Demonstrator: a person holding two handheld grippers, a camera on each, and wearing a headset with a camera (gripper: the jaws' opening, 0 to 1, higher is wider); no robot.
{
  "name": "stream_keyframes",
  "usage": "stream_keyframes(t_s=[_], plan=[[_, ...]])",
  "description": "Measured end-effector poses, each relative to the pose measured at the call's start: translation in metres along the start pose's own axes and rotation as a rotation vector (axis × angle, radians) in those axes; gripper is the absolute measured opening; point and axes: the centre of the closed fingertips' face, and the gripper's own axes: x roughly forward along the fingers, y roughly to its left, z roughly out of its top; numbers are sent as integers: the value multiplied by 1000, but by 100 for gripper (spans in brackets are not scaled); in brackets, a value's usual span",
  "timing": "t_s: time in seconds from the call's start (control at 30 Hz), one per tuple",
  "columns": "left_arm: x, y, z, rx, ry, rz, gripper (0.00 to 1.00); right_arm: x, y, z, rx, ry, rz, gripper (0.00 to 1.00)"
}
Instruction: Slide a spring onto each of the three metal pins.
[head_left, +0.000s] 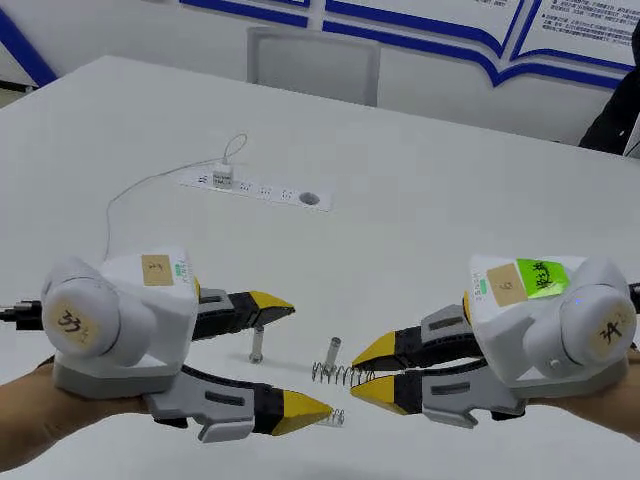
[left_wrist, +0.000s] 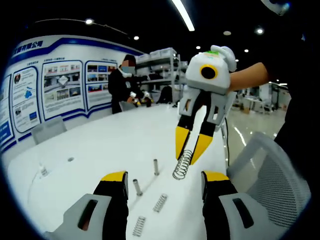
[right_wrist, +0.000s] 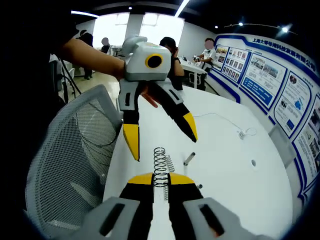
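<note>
Right hand-held gripper is closed on one end of a spring and holds it out level just above the table, I'd say so the free end can be aimed at a pin. Opposite it, the left hand-held gripper hangs wide open and empty, probably waiting to help. One pin stands upright right beside the held spring. A second pin stands a little further off. Both are bare. Two loose springs lie near them.
</note>
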Motion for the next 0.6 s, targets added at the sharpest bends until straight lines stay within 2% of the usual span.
stream_keyframes(t_s=[0.23, 0.6], plan=[[1, -8, 1, -2, 2, -34, 49, -1, 2, -1, -3, 2, -1, 10], [4, -19, 2, -4, 6, -74, 39, -4, 7, 4, -2, -17, -1, 10]])
